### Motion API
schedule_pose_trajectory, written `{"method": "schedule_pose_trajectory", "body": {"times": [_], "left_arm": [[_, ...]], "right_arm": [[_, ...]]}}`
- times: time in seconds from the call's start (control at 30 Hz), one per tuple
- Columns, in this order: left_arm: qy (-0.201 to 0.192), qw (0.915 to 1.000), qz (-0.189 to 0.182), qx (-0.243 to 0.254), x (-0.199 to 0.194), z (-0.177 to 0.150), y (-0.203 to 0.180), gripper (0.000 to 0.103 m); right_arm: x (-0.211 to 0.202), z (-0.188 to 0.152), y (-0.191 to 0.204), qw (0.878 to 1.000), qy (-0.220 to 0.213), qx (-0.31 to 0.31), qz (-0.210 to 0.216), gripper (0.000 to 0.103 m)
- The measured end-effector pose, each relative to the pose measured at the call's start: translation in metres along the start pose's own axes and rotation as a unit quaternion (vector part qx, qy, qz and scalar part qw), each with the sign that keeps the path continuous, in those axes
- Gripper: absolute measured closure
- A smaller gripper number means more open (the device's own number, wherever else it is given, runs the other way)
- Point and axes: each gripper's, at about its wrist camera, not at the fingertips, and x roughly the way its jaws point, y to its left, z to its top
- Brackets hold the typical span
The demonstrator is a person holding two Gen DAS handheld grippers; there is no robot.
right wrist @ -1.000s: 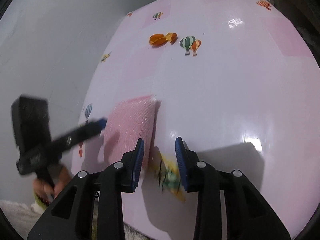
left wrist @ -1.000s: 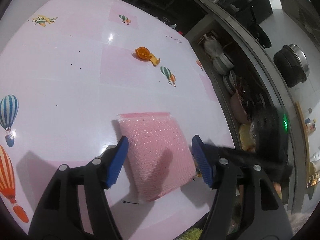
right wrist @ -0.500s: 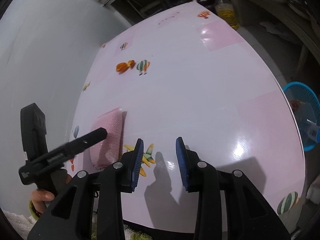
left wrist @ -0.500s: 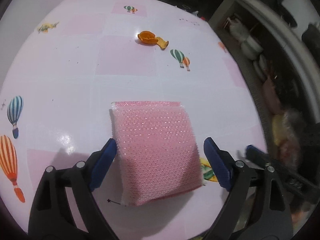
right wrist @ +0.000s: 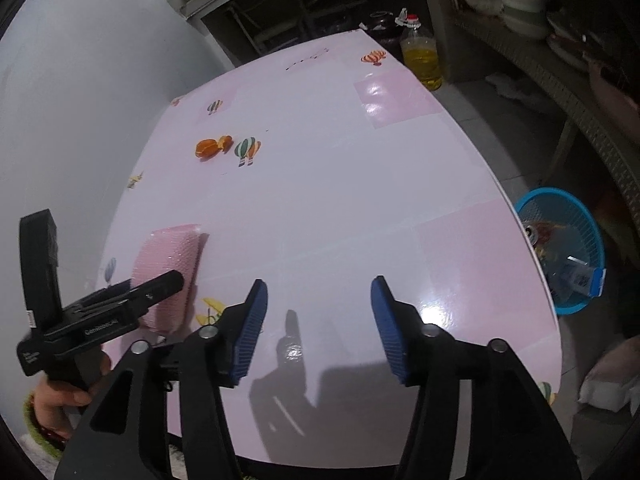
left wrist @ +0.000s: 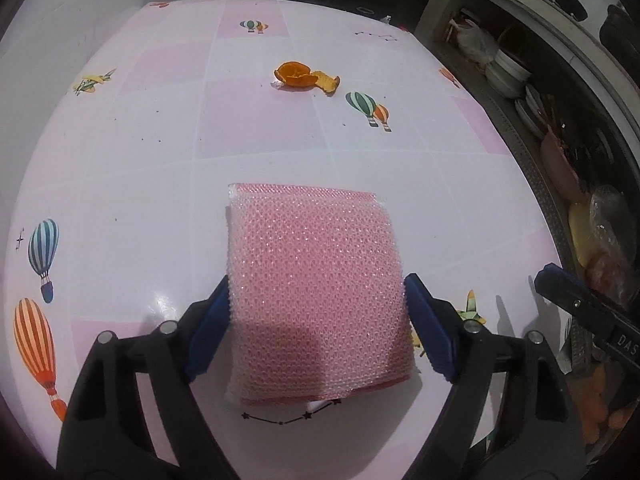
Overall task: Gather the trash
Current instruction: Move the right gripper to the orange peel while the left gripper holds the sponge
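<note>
While the left gripper (left wrist: pixel 316 320) straddles a pink bubble-wrap pouch (left wrist: pixel 316 292) in the lower middle of its frame, its blue fingers (left wrist: pixel 210 328) sit just at the pouch's two side edges; whether they press it or only flank it cannot be told. The pouch lies flat on the tabletop (left wrist: pixel 160 160), a glossy pink-and-white checked surface printed with hot-air balloons and small planes. An orange peel (left wrist: pixel 306 77) rests near the top centre of that frame, well apart from the pouch.

From the right wrist view, the right gripper (right wrist: pixel 318 326) is spread wide over bare tabletop in the lower middle, holding nothing. The pouch (right wrist: pixel 170 258) shows at the left of this frame, partly covered by the left gripper (right wrist: pixel 158 286), and the peel (right wrist: pixel 212 146) sits in the upper left. A blue mesh basket (right wrist: pixel 560 210) with litter inside stands on the floor off the tabletop's right edge, and a bottle of yellow liquid (right wrist: pixel 422 58) stands beyond the far edge.
</note>
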Motion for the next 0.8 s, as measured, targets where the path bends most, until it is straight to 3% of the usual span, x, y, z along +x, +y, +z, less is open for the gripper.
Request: {"method": "schedule_pose_trajectory", "body": {"times": [0.23, 0.57, 0.8], "left_arm": [[-0.004, 1.0, -0.001, 0.005, -0.0002, 0.0002, 0.0016, 0.026], [-0.005, 1.0, -0.004, 0.004, -0.002, -0.0021, 0.0038, 0.027], [-0.006, 1.0, -0.007, 0.003, -0.0039, -0.0025, 0.0061, 0.027]], "right_arm": [[0.0045, -0.0011, 0.001, 1.0, 0.002, -0.012, -0.011, 0.046], [0.0053, -0.0017, 0.0019, 1.0, 0.003, -0.017, -0.015, 0.034], [0.0026, 0.0014, 0.0022, 1.0, -0.001, -0.018, -0.014, 0.034]]}}
